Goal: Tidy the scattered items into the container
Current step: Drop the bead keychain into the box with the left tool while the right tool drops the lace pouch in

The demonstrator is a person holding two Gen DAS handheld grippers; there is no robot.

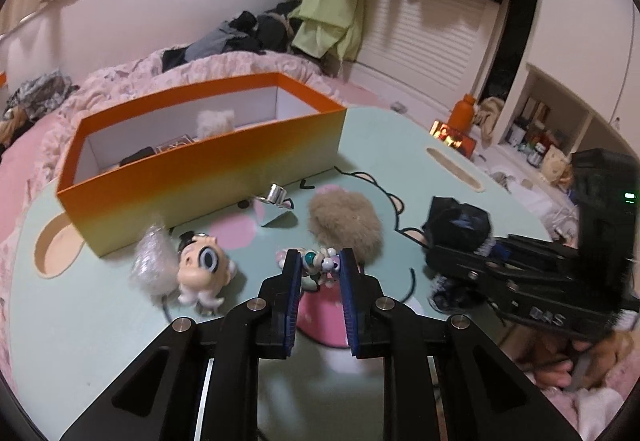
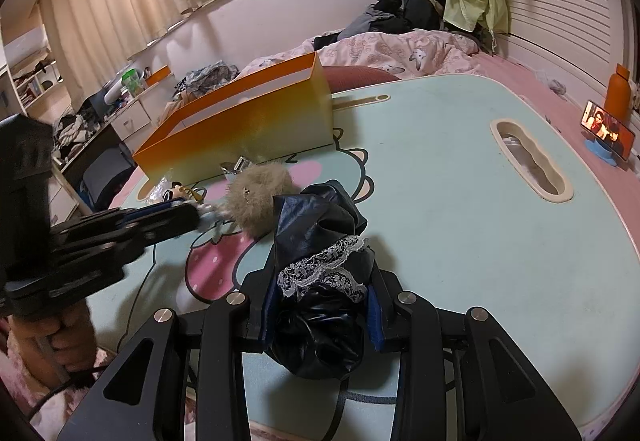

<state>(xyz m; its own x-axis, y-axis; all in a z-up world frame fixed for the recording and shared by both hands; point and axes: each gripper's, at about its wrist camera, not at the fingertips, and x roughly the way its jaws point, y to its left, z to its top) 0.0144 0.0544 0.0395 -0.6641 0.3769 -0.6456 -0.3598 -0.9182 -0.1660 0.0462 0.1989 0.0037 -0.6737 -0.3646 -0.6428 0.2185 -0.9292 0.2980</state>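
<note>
Orange box [image 1: 192,177]: one, open-topped, standing at the far left of the mint cartoon-printed table [image 1: 80,321], with a few things already inside, among them one white fluffy piece [image 1: 216,121]. Loose on the table I count one small charm cluster of tiny figures [image 1: 320,261], one big-eyed doll-head figure [image 1: 204,265], one clear crinkled wrapper [image 1: 154,261] beside it, one tan fur pompom [image 1: 346,221], one shiny metal clip-like piece [image 1: 276,195] near the box wall, and one black glossy garment with white lace trim [image 2: 320,281]. My left gripper [image 1: 320,261] is clenched on the charm cluster, its blue pads [image 1: 294,281] pressing it from both sides. My right gripper [image 2: 320,301] grasps the black lace-trimmed garment. I judge the step in hand to be lifting the charm clear and carrying it over the box rim. To do it well I would raise it straight first, since the pompom sits just behind and the doll head close to the left, then release only once it is well inside the walls.
</note>
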